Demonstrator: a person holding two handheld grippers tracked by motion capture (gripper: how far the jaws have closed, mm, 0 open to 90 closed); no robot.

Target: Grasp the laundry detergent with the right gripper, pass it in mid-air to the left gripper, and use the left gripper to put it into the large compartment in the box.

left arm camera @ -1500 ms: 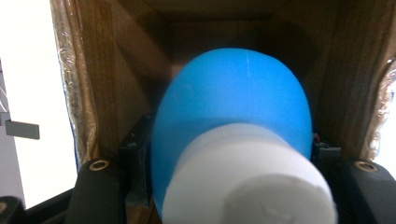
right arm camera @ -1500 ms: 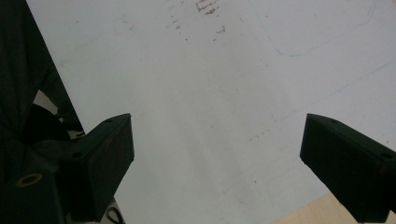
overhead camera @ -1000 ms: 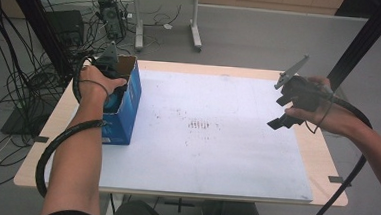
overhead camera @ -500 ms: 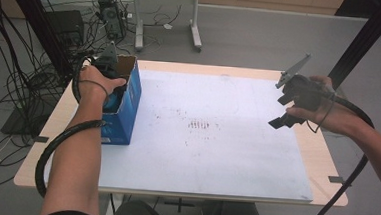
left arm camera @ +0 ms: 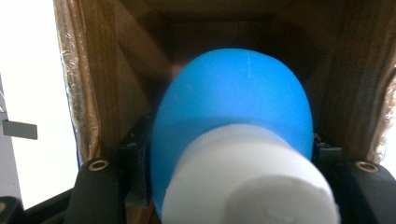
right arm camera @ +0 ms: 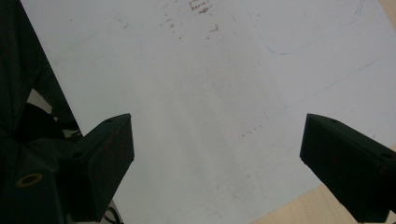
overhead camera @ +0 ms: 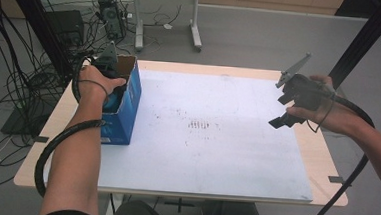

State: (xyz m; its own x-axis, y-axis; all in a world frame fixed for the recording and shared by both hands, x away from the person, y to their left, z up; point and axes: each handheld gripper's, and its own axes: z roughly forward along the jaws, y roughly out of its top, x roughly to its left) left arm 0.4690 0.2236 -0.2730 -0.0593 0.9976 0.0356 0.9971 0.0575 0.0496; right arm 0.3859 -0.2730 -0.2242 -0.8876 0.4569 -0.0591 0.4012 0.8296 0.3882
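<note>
- My left gripper [overhead camera: 111, 77] is down inside the open top of the blue box [overhead camera: 126, 114], its jaws pressed against the two sides of a blue bottle [left arm camera: 233, 126] with a white cap [left arm camera: 250, 182].
- In the left gripper view the bottle sits between my two black jaws, cap end toward the camera and rounded blue body pointing deeper into the box (brown cardboard walls close it in on both sides and behind).
- My left hand [overhead camera: 97, 84] wraps the gripper body right at the box's rim; the cable [overhead camera: 58, 144] loops from there down along my forearm.
- The box stands upright at the left edge of the white sheet [overhead camera: 211, 139], near the table's [overhead camera: 326, 156] far left corner.
- My right gripper [overhead camera: 286, 101] hangs in the air well away from the box, over the opposite, right edge of the sheet, held in my right hand [overhead camera: 328, 113].
- Its jaws stand spread wide with nothing between them; in the right gripper view I see bare sheet with a few dark smudges [right arm camera: 201, 9] through the gap.
- Between the box and my right gripper the sheet carries a cluster of small dark marks [overhead camera: 200, 124] near its middle.
- Beyond the box, on the floor past the table's far edge, lie tangled black cables [overhead camera: 25, 77] and the legs of another table [overhead camera: 195, 35].
</note>
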